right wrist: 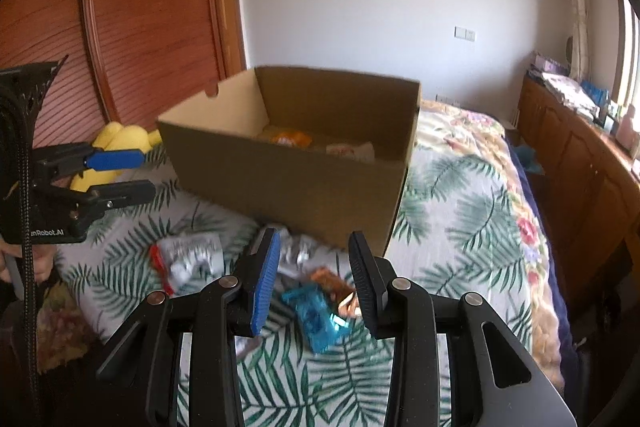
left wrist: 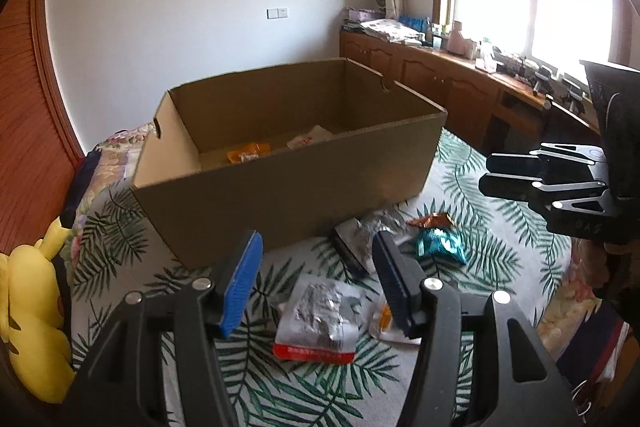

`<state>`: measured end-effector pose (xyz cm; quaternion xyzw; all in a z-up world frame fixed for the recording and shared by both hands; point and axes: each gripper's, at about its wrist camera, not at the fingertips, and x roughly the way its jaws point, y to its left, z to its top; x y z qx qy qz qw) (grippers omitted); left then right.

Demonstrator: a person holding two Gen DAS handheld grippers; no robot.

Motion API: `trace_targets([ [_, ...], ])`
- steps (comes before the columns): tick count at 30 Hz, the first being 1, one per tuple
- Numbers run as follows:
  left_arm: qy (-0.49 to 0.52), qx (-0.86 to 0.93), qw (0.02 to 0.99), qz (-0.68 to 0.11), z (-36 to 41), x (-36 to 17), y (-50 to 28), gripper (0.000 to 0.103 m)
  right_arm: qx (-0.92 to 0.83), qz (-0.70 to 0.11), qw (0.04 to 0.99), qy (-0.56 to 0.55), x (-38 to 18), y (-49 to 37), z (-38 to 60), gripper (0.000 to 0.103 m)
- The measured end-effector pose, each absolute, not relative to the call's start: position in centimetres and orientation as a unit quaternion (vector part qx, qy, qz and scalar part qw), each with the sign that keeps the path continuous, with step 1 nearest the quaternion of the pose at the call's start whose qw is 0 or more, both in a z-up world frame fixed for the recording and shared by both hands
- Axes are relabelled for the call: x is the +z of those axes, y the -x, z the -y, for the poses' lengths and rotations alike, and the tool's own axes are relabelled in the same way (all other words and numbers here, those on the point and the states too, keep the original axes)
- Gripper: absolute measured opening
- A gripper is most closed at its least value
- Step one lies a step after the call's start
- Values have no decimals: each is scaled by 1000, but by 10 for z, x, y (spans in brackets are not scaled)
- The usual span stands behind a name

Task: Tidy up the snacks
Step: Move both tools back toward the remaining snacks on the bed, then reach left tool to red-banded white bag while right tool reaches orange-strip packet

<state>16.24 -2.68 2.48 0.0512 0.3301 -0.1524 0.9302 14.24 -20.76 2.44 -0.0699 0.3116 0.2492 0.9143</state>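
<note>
Between the fingers of the left gripper (left wrist: 316, 283), low in the left wrist view, nothing is held; its jaws stand apart, and a silver pack (left wrist: 320, 319) with a red edge is seen on the bedcover (left wrist: 472, 243) beyond them. The right gripper (right wrist: 312, 283) is also empty, with a narrower gap between its fingers, and a blue pack (right wrist: 320, 315) and an orange wrapper (right wrist: 334, 285) are seen past them.

Above the packs, in the middle of both frames, a box (left wrist: 280, 199) is standing on the bedcover. Two snacks are already inside: an orange one (left wrist: 248, 151) and a pale one (left wrist: 310, 138). Several packs are left outside, close to its front wall, so the task is judged to be partly done.

Red print on the silver pack cannot be read. At the left edge of the right wrist view, "Robot.AI" is readable on the left gripper.
</note>
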Motion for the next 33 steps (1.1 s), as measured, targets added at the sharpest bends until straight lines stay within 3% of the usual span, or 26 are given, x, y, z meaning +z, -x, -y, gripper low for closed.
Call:
trace_targets([
  [29,-43,-136,905,-401,10,-55,-156,58,317,-377,863,112,-57,-130,144,42],
  [33,-41,-134,904,-404,8,-57,-156,58,316,-378,860,130,-60,-128,136,47],
])
